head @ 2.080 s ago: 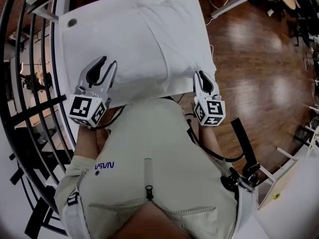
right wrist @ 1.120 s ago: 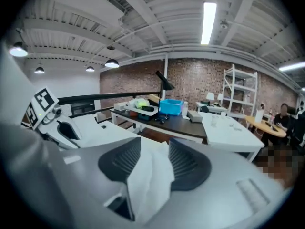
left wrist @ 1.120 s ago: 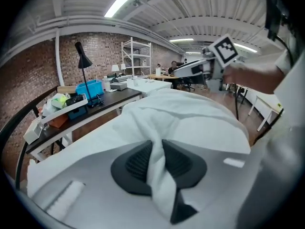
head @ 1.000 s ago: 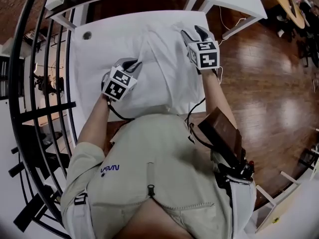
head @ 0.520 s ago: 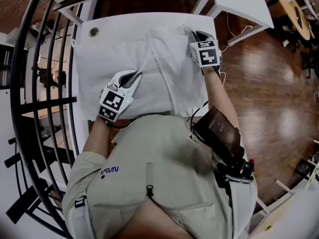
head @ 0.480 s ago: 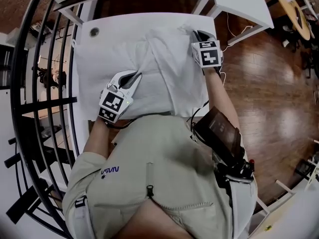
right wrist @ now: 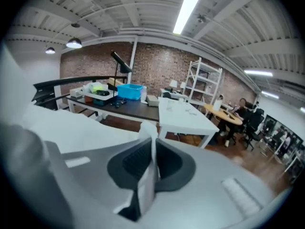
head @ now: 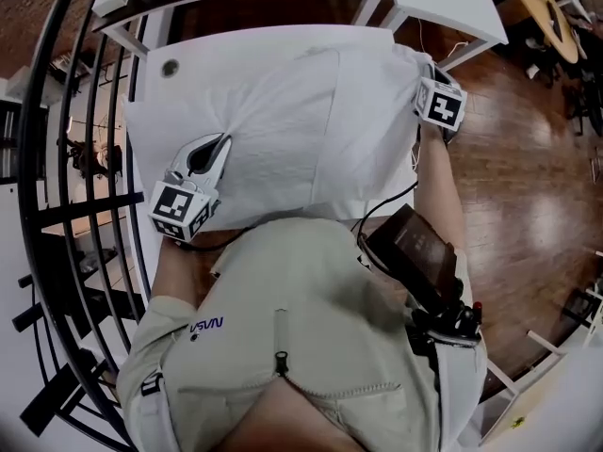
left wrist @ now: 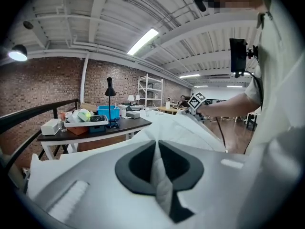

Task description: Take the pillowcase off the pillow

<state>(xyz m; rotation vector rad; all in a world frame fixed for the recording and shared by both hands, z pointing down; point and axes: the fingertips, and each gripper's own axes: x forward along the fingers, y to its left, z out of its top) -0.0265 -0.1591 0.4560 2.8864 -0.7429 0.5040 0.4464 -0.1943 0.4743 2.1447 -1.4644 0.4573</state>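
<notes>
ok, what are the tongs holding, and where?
Both hold the pillowcase: left tongs pinch a fold near its left side, right tongs grip its far right edge.

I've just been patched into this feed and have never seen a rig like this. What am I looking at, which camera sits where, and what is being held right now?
There is no robot arm here. A person stands at a white table and holds a two-jaw gripper in each hand. The cubes with square markers are part of those grippers. The top-down picture comes from a camera on the person's head. The other two pictures come from cameras riding on the grippers, each looking along its own jaws. On the table lies a white pillow inside its pillowcase. The left gripper is shut on a fold of the pillowcase at the pillow's left side. The right gripper is shut on cloth at the far right corner.
</notes>
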